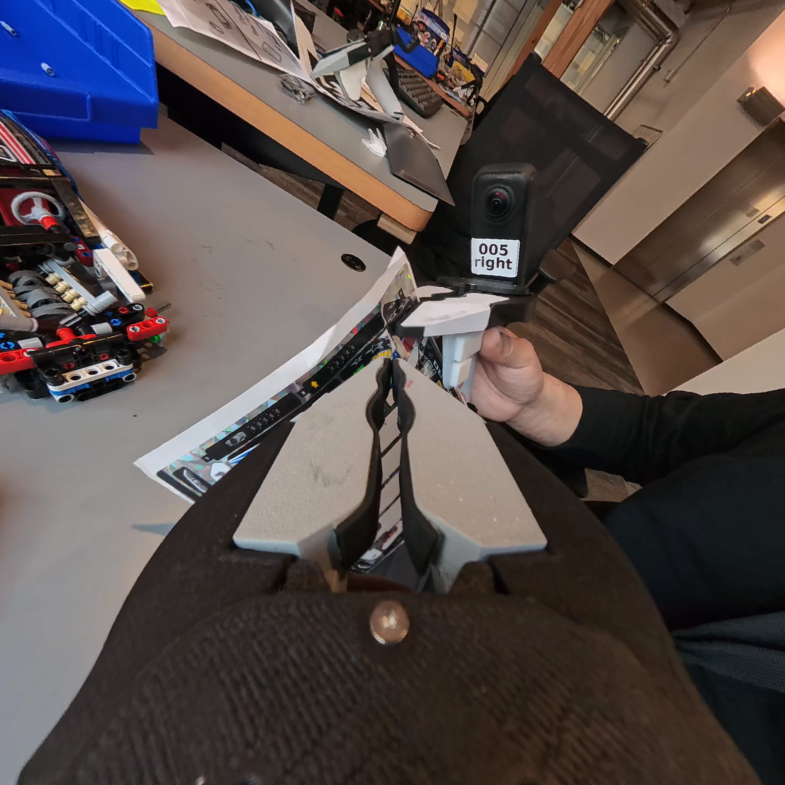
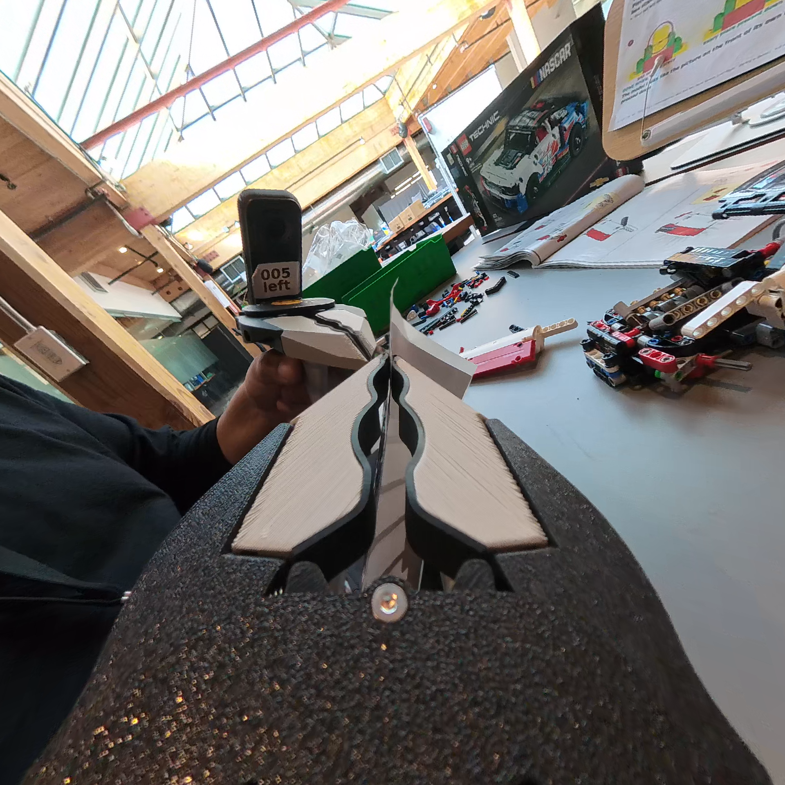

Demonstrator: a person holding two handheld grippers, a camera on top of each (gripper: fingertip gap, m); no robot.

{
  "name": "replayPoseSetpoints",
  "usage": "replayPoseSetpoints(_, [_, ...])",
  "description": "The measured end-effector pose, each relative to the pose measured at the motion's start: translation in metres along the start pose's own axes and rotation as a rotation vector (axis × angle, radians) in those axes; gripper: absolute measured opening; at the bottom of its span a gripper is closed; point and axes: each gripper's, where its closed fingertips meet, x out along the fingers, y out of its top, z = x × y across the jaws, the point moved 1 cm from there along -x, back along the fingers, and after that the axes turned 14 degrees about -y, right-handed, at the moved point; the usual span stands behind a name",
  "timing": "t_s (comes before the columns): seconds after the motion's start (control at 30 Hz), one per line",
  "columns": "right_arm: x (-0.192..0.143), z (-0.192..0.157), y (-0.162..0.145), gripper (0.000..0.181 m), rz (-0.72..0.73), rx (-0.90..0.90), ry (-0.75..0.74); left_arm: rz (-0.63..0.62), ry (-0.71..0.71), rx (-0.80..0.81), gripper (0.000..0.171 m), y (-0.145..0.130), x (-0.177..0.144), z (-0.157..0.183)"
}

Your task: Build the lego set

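A sticker sheet [image 1: 255, 418] with shiny printed stickers is held in the air over the table's near edge. My left gripper [image 1: 391, 366] is shut on its near edge. My right gripper [image 2: 390, 363] is shut on the same sheet, which shows edge-on and bent [image 2: 429, 359]. The right gripper [image 1: 401, 329] shows in the left wrist view pinching the sheet's far end, and the left gripper [image 2: 373, 350] shows in the right wrist view beside the sheet. The part-built Lego car [image 1: 63, 306] sits on the grey table, also seen in the right wrist view [image 2: 679, 335].
A red and tan subassembly [image 2: 509, 352] and loose small parts [image 2: 454, 301] lie on the table [image 2: 594, 467]. An open instruction booklet [image 2: 616, 229], the set's box [image 2: 531, 144] and green bins [image 2: 395, 276] stand behind. A blue bin [image 1: 76, 63] is at far left. The part-built Lego car [image 1: 63, 306] is about 20 cm from both grippers' fingertips.
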Motion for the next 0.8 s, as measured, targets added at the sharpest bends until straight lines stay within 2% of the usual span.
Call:
replayPoseSetpoints(0.53, [-0.003, 0.03, 0.001, 0.0, 0.008, 0.099, -0.069, 0.033, 0.018, -0.025, 0.0, 0.003, -0.014, -0.009])
replayPoseSetpoints(0.67, [-0.002, 0.027, 0.001, 0.0, 0.009, 0.098, -0.062, -0.041, 0.061, 0.013, 0.0, -0.007, -0.007, -0.013])
replayPoseSetpoints(0.8, [0.0, 0.023, 0.0, 0.0, 0.009, 0.104, -0.053, -0.131, 0.208, 0.159, 0.0, -0.01, 0.004, -0.021])
